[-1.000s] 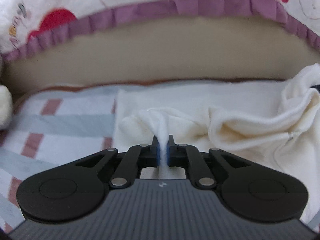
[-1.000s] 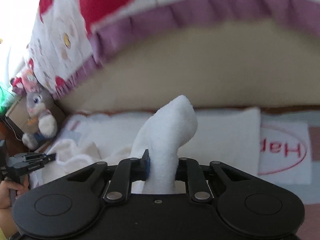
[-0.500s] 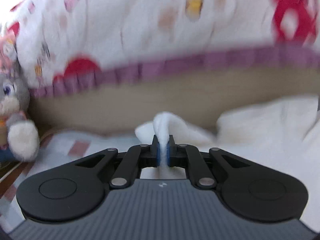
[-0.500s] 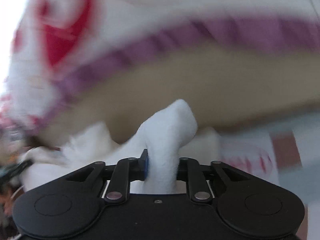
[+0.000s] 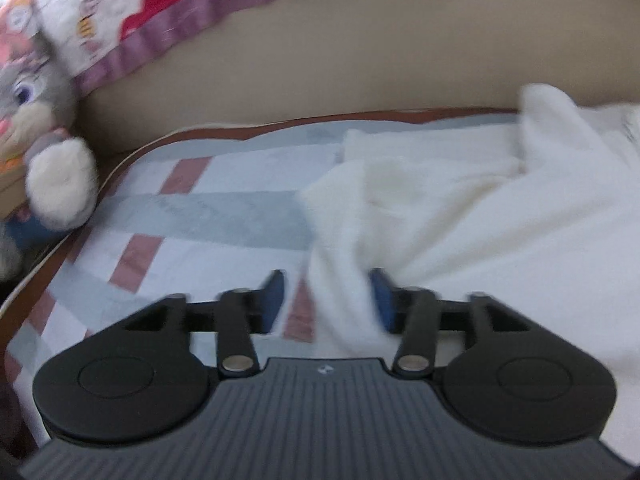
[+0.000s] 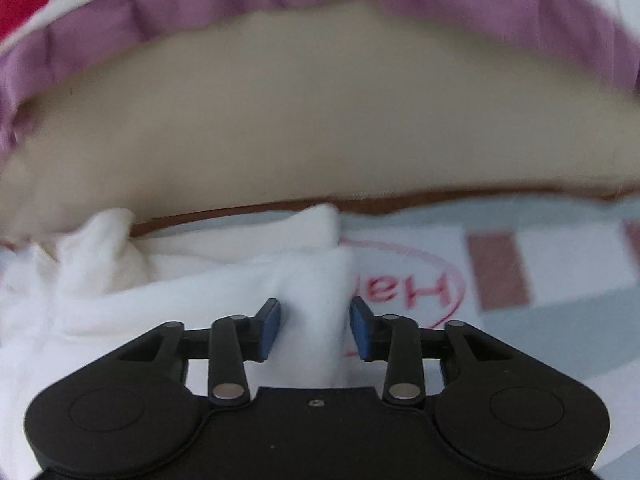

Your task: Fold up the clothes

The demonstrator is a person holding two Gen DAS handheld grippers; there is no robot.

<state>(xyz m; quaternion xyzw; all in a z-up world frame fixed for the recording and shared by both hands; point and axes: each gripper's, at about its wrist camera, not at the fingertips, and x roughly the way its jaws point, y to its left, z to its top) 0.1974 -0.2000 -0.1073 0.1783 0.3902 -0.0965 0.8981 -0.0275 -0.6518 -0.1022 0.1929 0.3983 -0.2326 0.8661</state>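
A cream-white fleece garment lies rumpled on a striped mat. My left gripper hangs low over the garment's left edge with its jaws opening. A loose fold sits between the blue pads and leans toward the right one without being pinched. In the right wrist view the same garment spreads to the left. My right gripper has its jaws opening around an upright fold of the cloth. That fold nearly fills the gap, and the pads no longer squeeze it.
A grey plush rabbit sits off the mat's left edge. Behind the mat rises a beige mattress side under a purple-frilled bedspread. A red printed logo marks the mat right of the garment.
Both grippers were shut on pinched folds of the garment; now their jaws stand apart and the cloth has sagged onto the mat. Both have tipped downward and come closer to the mat.
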